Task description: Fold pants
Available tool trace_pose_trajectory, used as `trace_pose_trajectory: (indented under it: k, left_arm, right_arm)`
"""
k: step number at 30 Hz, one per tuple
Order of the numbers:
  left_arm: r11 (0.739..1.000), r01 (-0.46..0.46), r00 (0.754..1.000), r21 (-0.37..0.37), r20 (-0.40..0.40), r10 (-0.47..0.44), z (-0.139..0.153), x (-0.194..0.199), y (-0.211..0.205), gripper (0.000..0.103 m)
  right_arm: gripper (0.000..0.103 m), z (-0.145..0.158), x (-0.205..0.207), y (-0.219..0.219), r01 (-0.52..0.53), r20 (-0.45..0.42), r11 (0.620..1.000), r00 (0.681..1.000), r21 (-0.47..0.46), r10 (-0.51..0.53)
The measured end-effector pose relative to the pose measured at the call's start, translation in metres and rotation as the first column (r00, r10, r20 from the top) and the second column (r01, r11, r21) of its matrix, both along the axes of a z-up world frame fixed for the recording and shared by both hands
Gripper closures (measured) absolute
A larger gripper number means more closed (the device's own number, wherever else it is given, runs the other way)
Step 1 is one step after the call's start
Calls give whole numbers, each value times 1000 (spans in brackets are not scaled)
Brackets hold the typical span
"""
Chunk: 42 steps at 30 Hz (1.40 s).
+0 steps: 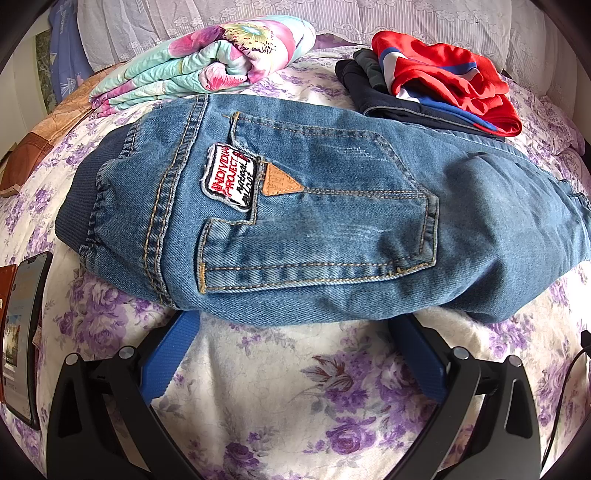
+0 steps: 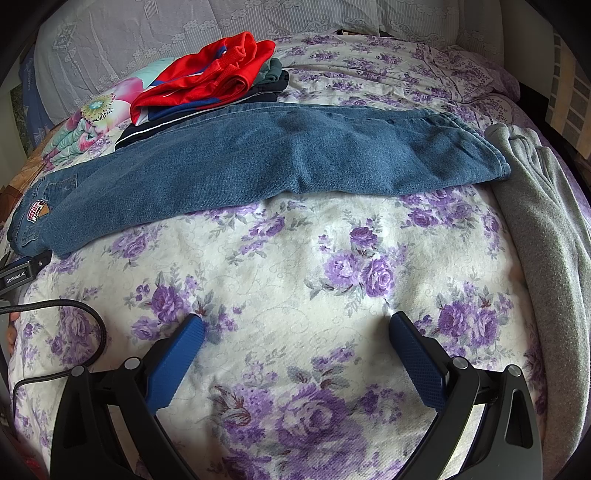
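Pretty clearly a bedroom in a home. A bed is spread with a white sheet printed with purple roses (image 2: 295, 258), and lace-covered pillows (image 2: 147, 33) are lined up at its head. A folded floral quilt in pink and mint (image 1: 207, 62) and a red-and-blue sports garment (image 1: 450, 81) are piled on it.

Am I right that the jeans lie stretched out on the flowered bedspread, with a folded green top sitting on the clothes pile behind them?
Nearly. The jeans do lie stretched out on the flowered bedspread, but the top on the clothes pile behind them is red with blue and white trim, not green. The right wrist view shows it plainly.
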<state>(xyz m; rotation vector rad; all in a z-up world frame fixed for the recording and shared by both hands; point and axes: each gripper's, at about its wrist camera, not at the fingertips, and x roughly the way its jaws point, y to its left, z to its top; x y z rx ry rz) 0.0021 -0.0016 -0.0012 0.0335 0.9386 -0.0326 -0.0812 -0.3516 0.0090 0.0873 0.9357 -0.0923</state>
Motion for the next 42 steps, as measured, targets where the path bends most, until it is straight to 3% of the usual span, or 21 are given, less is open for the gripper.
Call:
trace_pose_trajectory:
  k: [19, 24, 26, 29, 33, 37, 42]
  left_arm:
    - [1000, 12, 1000, -2, -22, -12, 2, 3, 5, 4]
    - [998, 66, 990, -4, -126, -66, 8, 14, 6, 5]
    - [997, 77, 982, -30, -172, -81, 13, 19, 10, 5]
    - [995, 54, 978, -88, -197, -71, 29, 27, 25, 5]
    - [982, 74, 966, -171, -232, -113, 50, 52, 39, 4]
    - [978, 127, 964, -164, -212, -161, 75, 64, 33, 4]
    - [942, 59, 950, -330, -272, -154, 84, 77, 55, 5]
  right_arm:
    - [3, -1, 1, 0, 1, -10, 1000, 1000, 2, -1]
    - [3, 8, 10, 0, -4, -72, 1000, 997, -21, 2]
    - [3, 25, 12, 0, -6, -19, 998, 1000, -55, 5]
    - [3, 57, 23, -2, -52, 82, 996, 995, -75, 58]
    - [3, 84, 69, -4, -170, 114, 980, 977, -105, 181]
    - [3, 89, 123, 8, -300, 96, 948, 946, -112, 310]
    - [3, 81, 175, 26, -450, 68, 887, 886, -104, 458]
